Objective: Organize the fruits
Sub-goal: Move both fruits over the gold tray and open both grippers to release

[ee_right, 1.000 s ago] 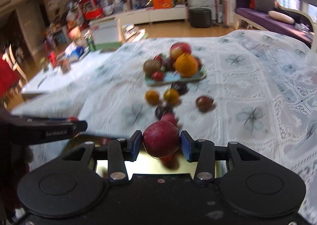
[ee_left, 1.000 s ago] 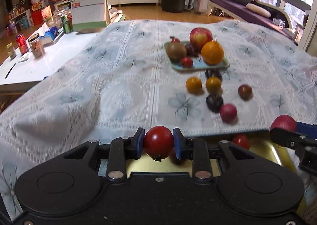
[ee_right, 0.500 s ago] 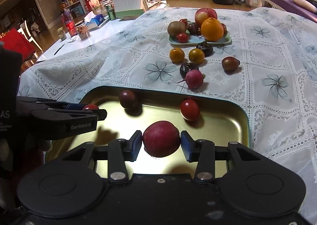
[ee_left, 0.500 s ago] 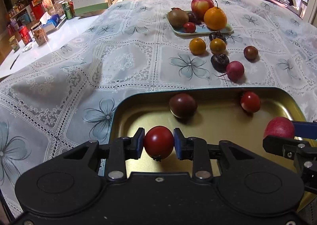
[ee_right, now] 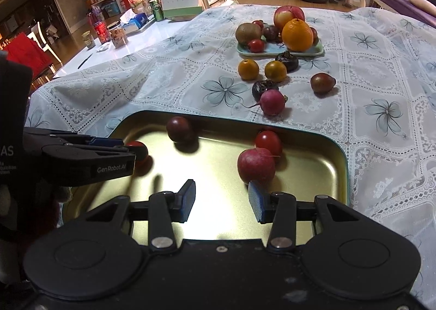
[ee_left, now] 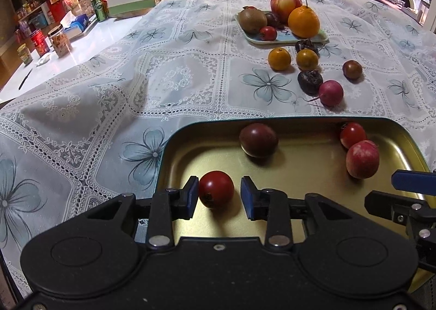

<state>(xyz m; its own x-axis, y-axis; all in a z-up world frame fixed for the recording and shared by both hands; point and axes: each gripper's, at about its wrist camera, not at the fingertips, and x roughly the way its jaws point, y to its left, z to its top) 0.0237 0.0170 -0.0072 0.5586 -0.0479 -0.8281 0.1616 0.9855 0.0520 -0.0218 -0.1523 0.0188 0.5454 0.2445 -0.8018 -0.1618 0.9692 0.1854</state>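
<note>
A gold metal tray (ee_left: 299, 173) (ee_right: 313, 173) lies at the near edge of the table. My left gripper (ee_left: 219, 195) is open over its left part, and a red tomato (ee_left: 216, 189) (ee_right: 139, 150) rests between its fingers, touching the left pad. My right gripper (ee_right: 222, 198) is open and empty; a pink-red fruit (ee_right: 256, 165) (ee_left: 362, 159) lies in the tray just beyond its right finger. A dark plum (ee_left: 258, 140) (ee_right: 179, 129) and a small red tomato (ee_left: 353, 134) (ee_right: 268, 141) also lie in the tray.
Loose fruits lie on the lace cloth beyond the tray: a radish (ee_right: 272, 102), dark fruits, two small oranges (ee_right: 248, 69). A pale blue plate (ee_right: 313, 51) holds an apple, an orange, a kiwi and more. A side table with jars stands at the left.
Both grippers have opened and let go of their fruit into the tray. The pink-red fruit has come to rest next to the small tomato.
</note>
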